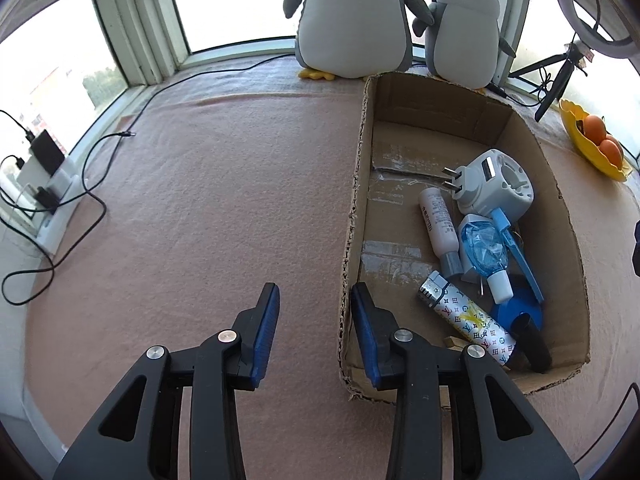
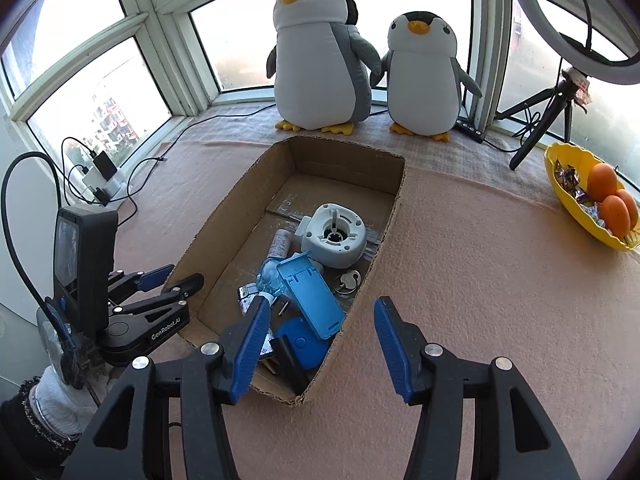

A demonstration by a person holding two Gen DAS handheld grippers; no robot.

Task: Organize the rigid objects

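Observation:
An open cardboard box (image 1: 356, 200) (image 2: 224, 220) lies on the pink cloth. It holds a white plug adapter (image 1: 494, 182) (image 2: 334, 234), a white tube (image 1: 438, 228), a blue clear bottle (image 1: 486, 248), a patterned lighter (image 1: 468, 318), a blue phone stand (image 2: 310, 294) and other small items. My left gripper (image 1: 314, 298) (image 2: 170, 276) is open and empty, straddling the box's near left wall. My right gripper (image 2: 320, 312) is open and empty over the box's near right corner.
Two plush penguins (image 2: 320, 52) (image 2: 424, 76) stand behind the box by the window. A yellow bowl (image 2: 560, 184) with oranges sits at the right. A ring light on a tripod (image 2: 540, 120) is behind it. Chargers and cables (image 1: 48, 184) lie at the left.

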